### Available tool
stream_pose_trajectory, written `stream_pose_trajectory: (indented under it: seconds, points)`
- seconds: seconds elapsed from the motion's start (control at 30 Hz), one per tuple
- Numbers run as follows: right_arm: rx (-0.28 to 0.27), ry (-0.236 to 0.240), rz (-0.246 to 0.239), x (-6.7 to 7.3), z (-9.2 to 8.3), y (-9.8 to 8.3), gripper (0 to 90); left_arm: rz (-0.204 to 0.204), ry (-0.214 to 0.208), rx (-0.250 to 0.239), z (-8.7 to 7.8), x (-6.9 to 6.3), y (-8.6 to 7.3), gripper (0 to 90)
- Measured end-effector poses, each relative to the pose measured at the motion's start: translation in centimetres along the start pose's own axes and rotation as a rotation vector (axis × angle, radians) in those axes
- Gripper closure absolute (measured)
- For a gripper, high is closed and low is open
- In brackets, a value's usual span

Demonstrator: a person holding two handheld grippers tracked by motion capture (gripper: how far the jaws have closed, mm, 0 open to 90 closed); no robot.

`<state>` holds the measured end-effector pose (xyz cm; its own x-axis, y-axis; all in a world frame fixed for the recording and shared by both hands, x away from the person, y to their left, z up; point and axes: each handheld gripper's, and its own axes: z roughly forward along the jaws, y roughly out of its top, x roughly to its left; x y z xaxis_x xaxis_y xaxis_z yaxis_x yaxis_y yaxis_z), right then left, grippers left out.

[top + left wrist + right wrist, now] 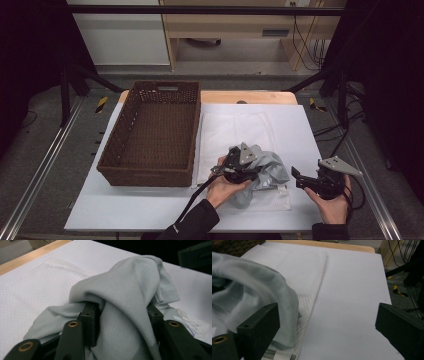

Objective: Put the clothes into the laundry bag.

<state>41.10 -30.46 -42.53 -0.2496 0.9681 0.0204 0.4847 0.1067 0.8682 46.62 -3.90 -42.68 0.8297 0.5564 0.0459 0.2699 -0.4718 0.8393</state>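
A crumpled pale grey garment [272,172] [130,290] [249,285] lies bunched on a white mesh cloth [235,130] [30,295] [297,267] spread on the table. My left gripper [250,172] [121,310] is pushed into the bunch. Its jaws stand well apart, and the grey fabric drapes loosely over and between them. My right gripper [298,179] [323,315] hovers just right of the garment, open, with only bare table between its jaws.
A dark woven basket [150,172] [234,246] stands at the left of the white table [125,205] [352,290], beside the mesh cloth. The table's wooden far edge [250,96] and metal frame rails border the work area.
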Motion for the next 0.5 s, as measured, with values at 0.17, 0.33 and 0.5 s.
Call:
stream_pose_trajectory:
  seconds: [0.17, 0.33, 0.5]
  points:
    - [-0.040, 0.044, 0.008, 0.2, -0.7, 0.4, 5.2, -0.040, -0.003, 0.013, -1.1, -0.1, 0.4, 41.9]
    - [-0.070, 0.054, -0.004, 0.8, -1.4, 1.0, 7.6, -0.059, -0.003, -0.010, -3.9, 0.2, 1.3, 25.8]
    - [-0.083, 0.099, -0.030, 2.3, -1.6, 1.7, 7.7, -0.029, 0.030, -0.033, -8.1, 0.6, 0.5, 27.6]
